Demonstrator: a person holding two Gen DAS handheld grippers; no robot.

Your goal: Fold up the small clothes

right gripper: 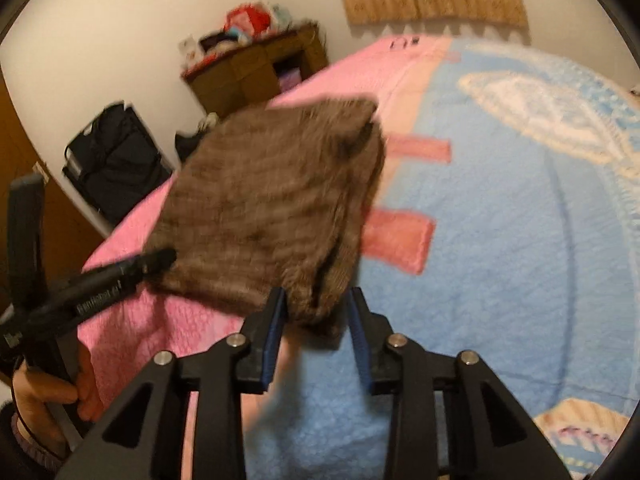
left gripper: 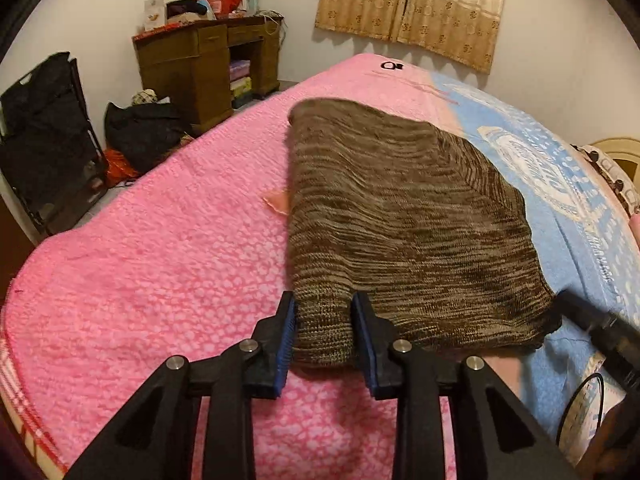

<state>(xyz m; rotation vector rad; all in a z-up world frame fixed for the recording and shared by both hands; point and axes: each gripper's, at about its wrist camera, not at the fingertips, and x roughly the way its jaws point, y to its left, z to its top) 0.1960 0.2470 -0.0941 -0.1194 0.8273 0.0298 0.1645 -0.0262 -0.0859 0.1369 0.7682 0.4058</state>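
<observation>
Left gripper (left gripper: 324, 330) is clamping the near corner of the brown knit garment (left gripper: 400, 208), and right gripper (right gripper: 316, 322) is pinching the other near corner. Garment is lying folded on the pink-and-blue blanket (left gripper: 160, 240). White lettering on the left gripper's arm is showing in the right view but blurring out, unreadable.

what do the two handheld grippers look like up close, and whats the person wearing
Both the left gripper and right gripper are black plastic linkages with silver pivot pins and blue ribbed pads. The left one's side bears white lettering. A thin black cable loops nearby; a dark sleeve cuff shows.

White walls, a cluttered wooden desk (left gripper: 208, 64) and beige curtains (left gripper: 412, 4).
</observation>
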